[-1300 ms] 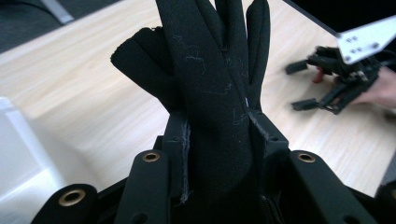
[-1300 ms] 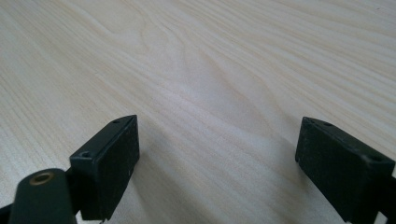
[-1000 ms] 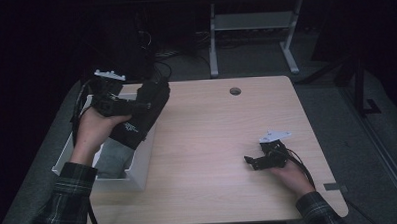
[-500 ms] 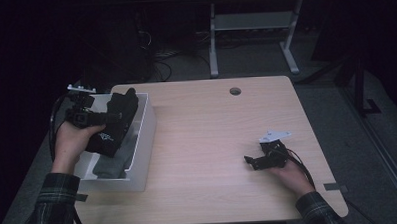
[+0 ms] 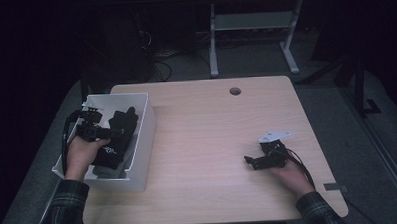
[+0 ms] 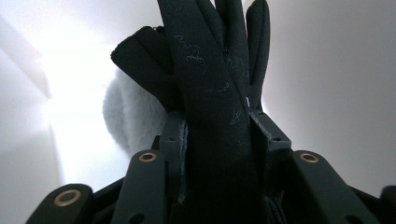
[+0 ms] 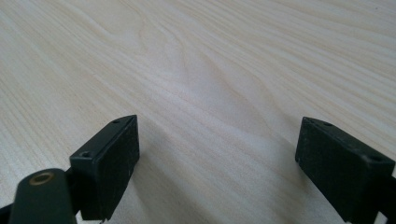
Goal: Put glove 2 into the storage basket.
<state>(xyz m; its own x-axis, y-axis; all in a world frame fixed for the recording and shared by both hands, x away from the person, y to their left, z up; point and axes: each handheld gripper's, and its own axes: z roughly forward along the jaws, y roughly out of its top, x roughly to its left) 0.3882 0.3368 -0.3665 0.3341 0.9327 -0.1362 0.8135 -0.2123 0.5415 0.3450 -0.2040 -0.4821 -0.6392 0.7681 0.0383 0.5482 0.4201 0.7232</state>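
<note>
White bin (image 5: 140, 139) sits at the table's (image 5: 212, 141) left edge, partly overhanging it; a round cable hole (image 5: 235, 91) near the far edge, rest of the top bare wood. Left gripper (image 5: 107, 132) is down inside the bin, jaws clamped on a black glove (image 5: 118, 137); its jaws have just eased open a bit, with the glove between them and the pads against it. Glove lies along the bin's middle, fingers toward the far wall. High view: the glove and gripper blur into one dark mass, bin floor mostly hidden by hand and glove. Left gripper view: glove (image 6: 219, 93) fingers stick up past the pads, a pale fuzzy thing (image 6: 133, 114) just behind them against the bright bin wall (image 6: 336, 70), what it is can't be told. Right gripper (image 5: 253, 162) rests near the right front corner, well apart from the bin. Right gripper view: jaws wide, nothing between, bare wood grain (image 7: 210, 70) ahead. Floor, desk frame beyond too dark to read.
</note>
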